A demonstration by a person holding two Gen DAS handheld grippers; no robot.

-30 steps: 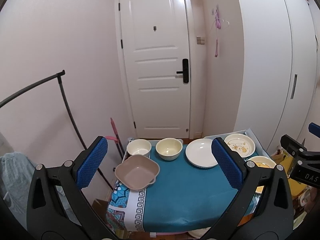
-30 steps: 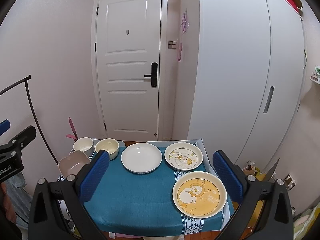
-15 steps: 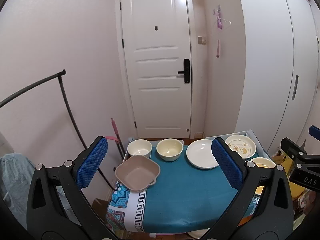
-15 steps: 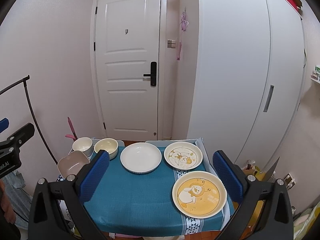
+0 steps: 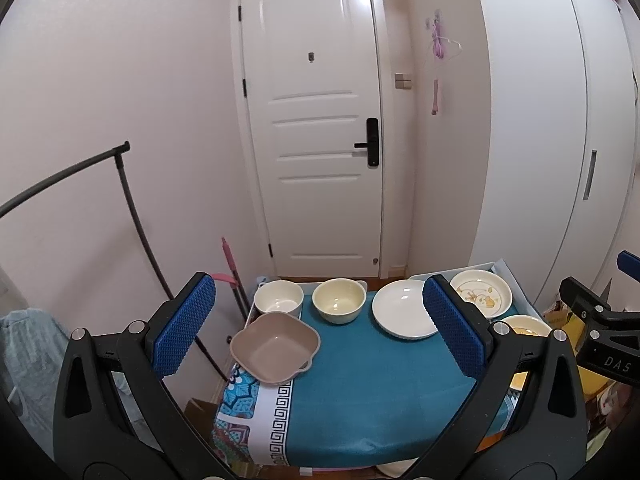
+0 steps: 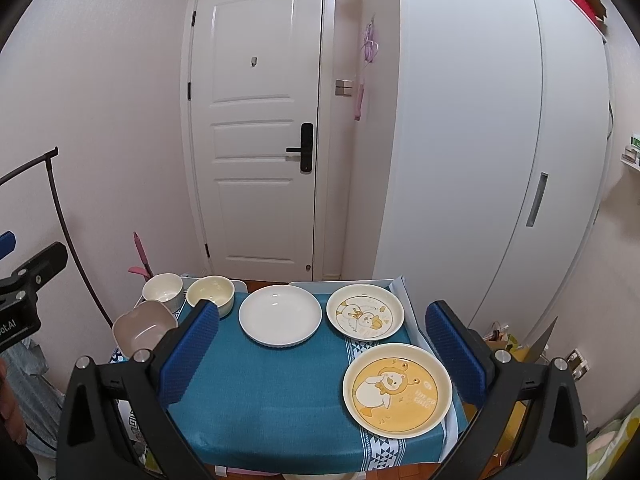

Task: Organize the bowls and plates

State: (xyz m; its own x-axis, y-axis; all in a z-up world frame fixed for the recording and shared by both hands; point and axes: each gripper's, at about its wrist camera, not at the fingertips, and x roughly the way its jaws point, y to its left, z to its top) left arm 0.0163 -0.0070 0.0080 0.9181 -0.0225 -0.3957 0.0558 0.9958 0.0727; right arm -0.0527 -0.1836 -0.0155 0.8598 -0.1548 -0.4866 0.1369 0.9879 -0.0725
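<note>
Now three bowls (image 5: 339, 300) sit at the left end of the teal tablecloth (image 6: 280, 392), three plates (image 6: 397, 389) to the right. Above the near edge, the left gripper (image 5: 318, 330) and right gripper (image 6: 322, 354) hover spread wide, holding nothing.

Six dishes are sitting on the table (image 6: 280, 392). Along the far edge, left to right: cup-bowl (image 6: 163, 290), bowl (image 6: 211, 293), plain plate (image 6: 280, 320), duck plate (image 6: 365, 317). The square bowl (image 5: 275, 347) is lying at the near left, in front of the cup-bowl (overhanging the table's left edge). The bear plate (image 6: 397, 390) is resting at the near right, in front of the duck plate. A door (image 6: 260, 128) is standing behind the table, a wardrobe (image 6: 480, 140) to its right.
</note>
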